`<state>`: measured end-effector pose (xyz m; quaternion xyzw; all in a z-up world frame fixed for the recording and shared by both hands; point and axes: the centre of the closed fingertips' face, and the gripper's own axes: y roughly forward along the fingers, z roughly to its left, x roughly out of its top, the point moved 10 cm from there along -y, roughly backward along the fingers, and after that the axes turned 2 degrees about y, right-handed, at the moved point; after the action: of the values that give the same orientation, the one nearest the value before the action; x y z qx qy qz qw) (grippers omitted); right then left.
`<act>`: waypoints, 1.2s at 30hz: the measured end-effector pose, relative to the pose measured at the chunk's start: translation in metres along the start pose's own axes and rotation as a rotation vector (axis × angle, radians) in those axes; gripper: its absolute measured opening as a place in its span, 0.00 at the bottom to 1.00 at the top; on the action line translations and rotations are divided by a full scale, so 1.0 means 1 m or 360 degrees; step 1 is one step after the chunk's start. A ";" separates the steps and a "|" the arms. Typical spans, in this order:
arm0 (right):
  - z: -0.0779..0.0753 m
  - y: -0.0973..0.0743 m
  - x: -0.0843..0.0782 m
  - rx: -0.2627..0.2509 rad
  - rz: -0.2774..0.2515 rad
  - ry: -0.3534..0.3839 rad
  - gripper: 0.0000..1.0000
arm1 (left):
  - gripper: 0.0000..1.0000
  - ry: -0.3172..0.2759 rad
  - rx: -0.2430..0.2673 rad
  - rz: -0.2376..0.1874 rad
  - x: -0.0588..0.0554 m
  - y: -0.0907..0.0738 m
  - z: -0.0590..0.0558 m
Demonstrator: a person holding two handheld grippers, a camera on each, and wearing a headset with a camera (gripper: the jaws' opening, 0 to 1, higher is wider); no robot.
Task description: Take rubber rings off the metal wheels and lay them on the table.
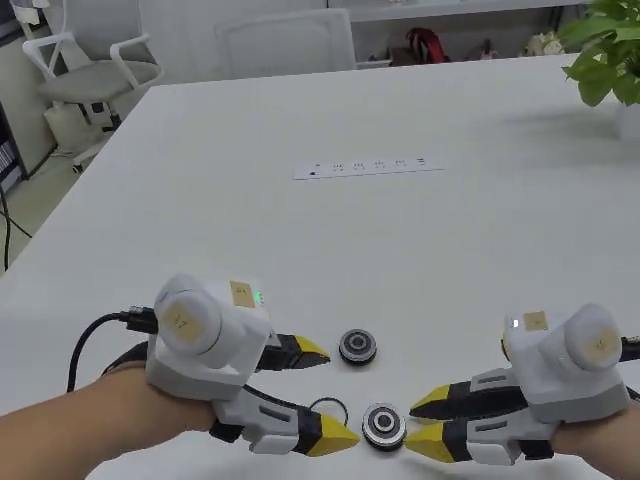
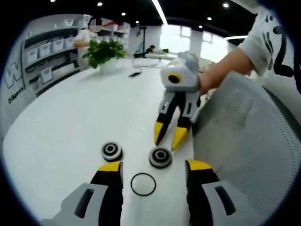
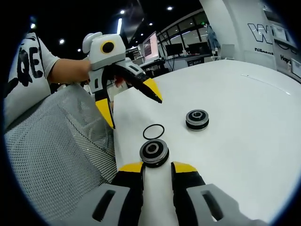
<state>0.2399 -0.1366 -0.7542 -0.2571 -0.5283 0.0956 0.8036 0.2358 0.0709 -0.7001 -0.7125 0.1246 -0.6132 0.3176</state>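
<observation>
White worktop (image 1: 300, 230) in an office is carrying two metal wheels, both lying flat with axles upright. The nearer wheel (image 1: 383, 425) is sitting just ahead of the right claw (image 1: 422, 422), the closer one, whose jaws are standing slightly apart and empty. The left claw (image 1: 330, 395), gaping wide and empty, is straddling a loose rubber ring (image 1: 328, 410) just beside that wheel. The second wheel (image 1: 357, 346) is lying a little beyond it. The right gripper view is making plain the black band around the nearer wheel's rim, which the head view is leaving unclear.
</observation>
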 end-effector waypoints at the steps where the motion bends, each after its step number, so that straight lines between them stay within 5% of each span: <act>1: 0.000 0.000 0.000 -0.0001 -0.0005 -0.0003 0.19 | 0.54 -0.0007 -0.0006 -0.0001 0.000 0.002 -0.001; 36: 0.000 0.006 -0.005 0.0018 -0.0046 0.0004 0.14 | 0.24 -0.0035 -0.0091 0.0065 -0.004 0.045 -0.013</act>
<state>0.2385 -0.1339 -0.7613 -0.2451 -0.5302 0.0865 0.8070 0.2325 0.0346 -0.7300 -0.7252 0.1533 -0.5949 0.3109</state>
